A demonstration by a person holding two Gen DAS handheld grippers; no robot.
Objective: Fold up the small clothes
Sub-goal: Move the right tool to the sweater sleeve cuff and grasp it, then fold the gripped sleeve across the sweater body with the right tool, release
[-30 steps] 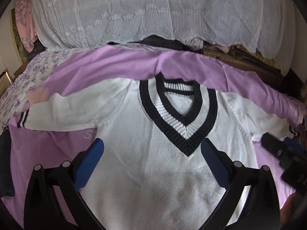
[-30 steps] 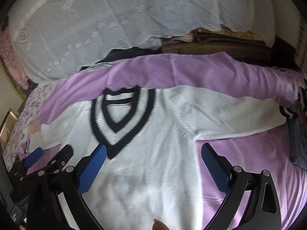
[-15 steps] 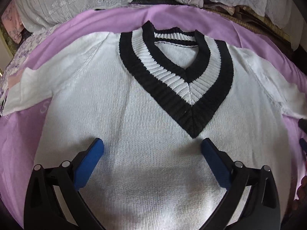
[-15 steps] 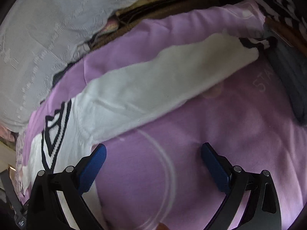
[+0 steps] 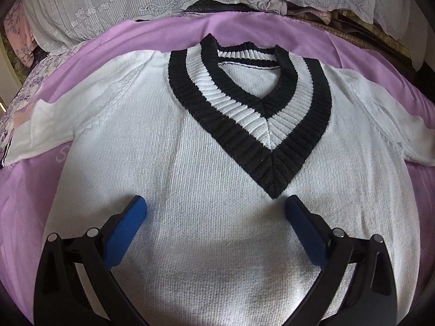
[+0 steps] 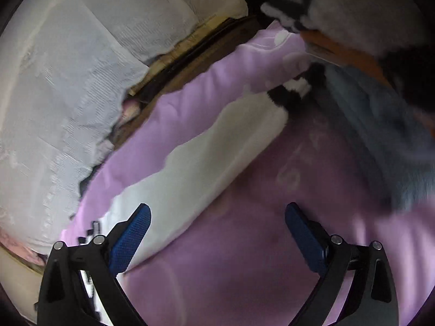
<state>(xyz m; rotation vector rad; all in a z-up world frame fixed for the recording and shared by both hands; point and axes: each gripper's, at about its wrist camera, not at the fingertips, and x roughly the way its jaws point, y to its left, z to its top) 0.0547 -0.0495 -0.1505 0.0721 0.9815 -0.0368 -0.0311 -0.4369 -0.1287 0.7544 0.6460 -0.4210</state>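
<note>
Covering the bed beneath both claws, a lilac sheet (image 5: 114,38) carries a white V-neck sweater (image 5: 217,190) spread flat; the left gripper (image 5: 214,212) hovers spread above its chest; the right gripper (image 6: 217,217), jaws apart, flanks its sleeve (image 6: 217,149).

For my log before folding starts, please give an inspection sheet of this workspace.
Surface: purple sheet, a few soft wrinkles.
Job's things: white sweater lies flat, front up, black-and-white V-collar away from the camera; both sleeves spread out; right sleeve ends in a striped cuff.
Clutter: blurred blue-grey fabric beside the cuff.
Grippers: left gripper open over the sweater body; right gripper open near the right sleeve.
Cables: nothing seen.
Surroundings: white lace cloth behind the sheet; floral fabric at the left edge.
</note>
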